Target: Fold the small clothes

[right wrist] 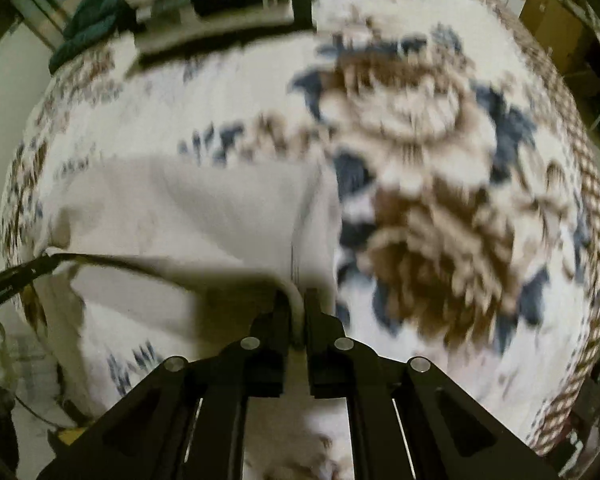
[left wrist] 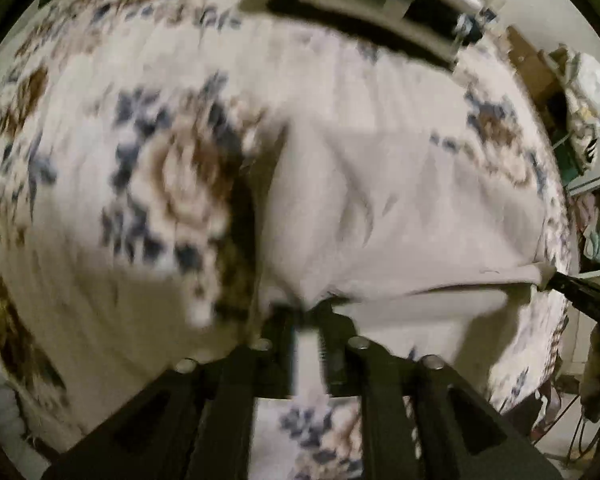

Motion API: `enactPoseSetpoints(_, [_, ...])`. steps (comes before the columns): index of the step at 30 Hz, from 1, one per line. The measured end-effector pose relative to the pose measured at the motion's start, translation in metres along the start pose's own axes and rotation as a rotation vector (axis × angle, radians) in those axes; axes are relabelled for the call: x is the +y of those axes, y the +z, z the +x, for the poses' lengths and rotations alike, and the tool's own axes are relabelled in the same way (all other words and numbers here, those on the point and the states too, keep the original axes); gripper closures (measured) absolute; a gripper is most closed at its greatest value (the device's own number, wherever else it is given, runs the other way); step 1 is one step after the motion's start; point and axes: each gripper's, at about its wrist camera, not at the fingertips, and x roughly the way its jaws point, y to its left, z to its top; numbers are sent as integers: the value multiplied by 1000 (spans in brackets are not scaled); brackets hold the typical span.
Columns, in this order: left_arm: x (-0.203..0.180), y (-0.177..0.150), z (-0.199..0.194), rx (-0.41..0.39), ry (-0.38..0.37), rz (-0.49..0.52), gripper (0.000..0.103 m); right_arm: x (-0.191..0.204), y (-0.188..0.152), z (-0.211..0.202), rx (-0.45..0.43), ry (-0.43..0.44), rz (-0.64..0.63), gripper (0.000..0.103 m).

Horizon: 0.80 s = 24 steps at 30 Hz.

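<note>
A pale off-white cloth point(left wrist: 400, 208) lies spread over a floral bedspread point(left wrist: 100, 160) and is lifted along its near edge. My left gripper point(left wrist: 306, 312) is shut on one near corner of the cloth. My right gripper point(right wrist: 298, 304) is shut on the other near corner of the cloth point(right wrist: 188, 208). Each gripper shows in the other's view, pinching the stretched edge: the right one at the right side of the left wrist view point(left wrist: 556, 280), the left one at the left side of the right wrist view point(right wrist: 40, 266). Both views are motion-blurred.
A black-and-white striped object point(left wrist: 364, 4) lies at the far side of the bed, also in the right wrist view point(right wrist: 220, 4). A dark green cloth point(right wrist: 88, 28) lies beside it. Shelves and clutter point(left wrist: 592, 208) stand past the bed's right edge. Cardboard boxes point(right wrist: 556, 28) stand far right.
</note>
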Motion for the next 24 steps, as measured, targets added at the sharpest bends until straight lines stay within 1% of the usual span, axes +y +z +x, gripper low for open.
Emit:
enactPoseSetpoints(1, [4,-7,-2,18,11,-21,84,-3,-5,2,26,-5,3,85])
enactPoseSetpoints(2, [7,-13,-4,22,10,-33,84,-7,-10,3,49,-10,13,82])
enactPoseSetpoints(3, [11,-18,-7,31,7,-54,79,-12,-13,2,62,-11,30,78])
enactPoseSetpoints(4, [16,-22,-12,45,5,-85,72,-16,-14,0,69,-5,47,78])
enactPoseSetpoints(5, [21,-23,-16,48,2,-113,69,-24,-17,-4,76,6,81,76])
enactPoseSetpoints(7, [32,-22,-23,31,-32,-176,56,-35,-17,-11,73,25,148,60])
enactPoseSetpoints(8, [36,-19,-26,18,-49,-203,53,-43,-16,-16,62,56,210,58])
enactPoseSetpoints(9, [41,-14,-28,3,-66,-233,48,-48,-13,-19,56,80,253,55])
enactPoseSetpoints(11, [48,1,-28,-25,-96,-290,47,-63,-10,-21,41,166,390,52])
enactPoseSetpoints(14, [52,23,-20,-57,-173,-356,47,-79,-3,-9,37,319,597,50])
enactPoseSetpoints(17, [46,40,8,-34,-225,-398,47,-79,4,14,50,400,705,50])
enactPoseSetpoints(18, [44,42,14,-32,-240,-402,48,-79,7,21,58,415,728,50])
enactPoseSetpoints(19, [42,45,21,-27,-233,-407,57,-77,9,26,60,426,743,50])
enactPoseSetpoints(20, [38,46,23,-36,-236,-399,71,-74,11,30,56,437,761,51])
enactPoseSetpoints(21, [34,47,24,-41,-235,-382,97,-72,13,30,40,430,767,69])
enactPoseSetpoints(22, [29,48,21,-44,-192,-351,97,-69,15,27,27,412,758,88])
enactPoseSetpoints(23, [26,47,17,-58,-178,-335,97,-64,18,22,11,391,733,94])
enactPoseSetpoints(24, [25,46,8,-88,-197,-334,98,-59,20,13,-18,376,715,97])
